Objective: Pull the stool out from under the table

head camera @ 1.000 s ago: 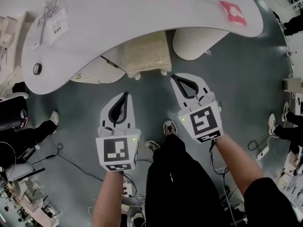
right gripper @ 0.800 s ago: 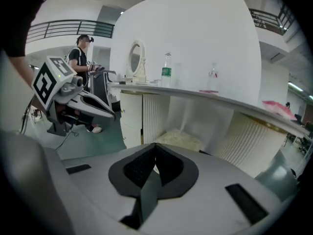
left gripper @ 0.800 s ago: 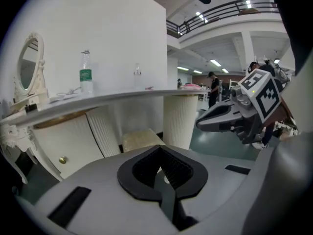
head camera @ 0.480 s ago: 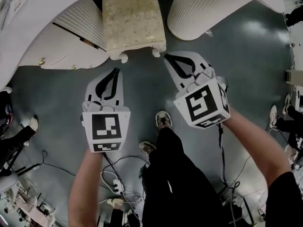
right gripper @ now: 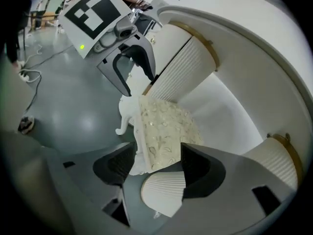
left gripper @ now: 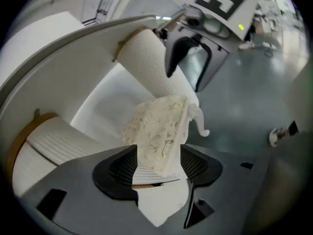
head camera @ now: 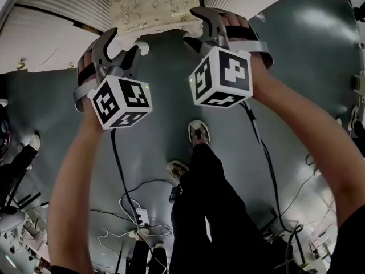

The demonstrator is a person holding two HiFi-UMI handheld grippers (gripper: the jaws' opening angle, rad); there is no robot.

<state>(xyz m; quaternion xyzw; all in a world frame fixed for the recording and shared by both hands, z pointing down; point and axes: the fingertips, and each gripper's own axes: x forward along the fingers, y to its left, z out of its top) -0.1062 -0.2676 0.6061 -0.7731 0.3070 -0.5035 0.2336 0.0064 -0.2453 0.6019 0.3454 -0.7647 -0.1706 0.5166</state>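
Cream brocade covers the stool [head camera: 151, 4], tucked at twelve o'clock beneath the white table [right gripper: 254, 28], between two ribbed pedestals [head camera: 63, 7]. The left gripper [left gripper: 157, 163] straddles the seat's seven-o'clock corner and the right gripper [right gripper: 156, 163] its five-o'clock corner. Both pairs of jaws have just been opening and stand apart around the cushion edge (not yet pinching), likely so a symmetrical grip pulls it straight toward six.

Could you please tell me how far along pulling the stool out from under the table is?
Done: the left gripper and right gripper are at the cream-cushioned, white-legged stool, one at each front corner. In hand: their jaws have just been opening, each with a seat corner between them, not yet clamped. Remaining: the stool sits under the white table, so gripping and the whole pull are to come.
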